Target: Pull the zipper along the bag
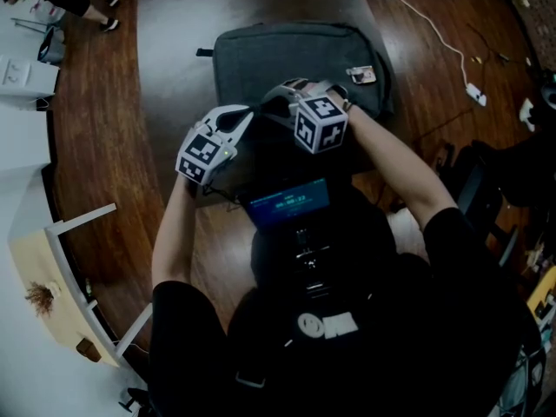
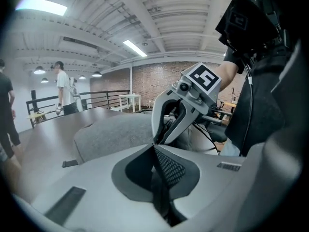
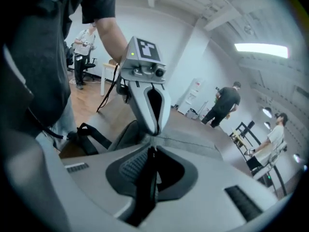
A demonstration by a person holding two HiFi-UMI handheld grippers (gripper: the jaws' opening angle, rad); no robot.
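Observation:
A grey bag (image 1: 295, 59) lies flat on a dark table (image 1: 174, 42). Both grippers meet tip to tip at the bag's near edge. My left gripper (image 1: 250, 111) is shut, its tips (image 2: 154, 148) touching the grey fabric (image 2: 111, 134); nothing shows between the pads. My right gripper (image 1: 268, 101) faces it from the other side, and its jaws (image 3: 152, 150) stand together against the bag's edge (image 3: 193, 144). The zipper pull is hidden behind the tips, so I cannot say whether it is pinched. In the left gripper view the right gripper (image 2: 161, 137) fills the middle.
A small card (image 1: 360, 74) lies on the bag's right corner. A black strap (image 3: 87, 134) hangs off the near side. A white cable (image 1: 426, 24) runs over the wooden floor beyond. People (image 3: 224, 103) stand far back; a white table (image 1: 52, 268) stands at the left.

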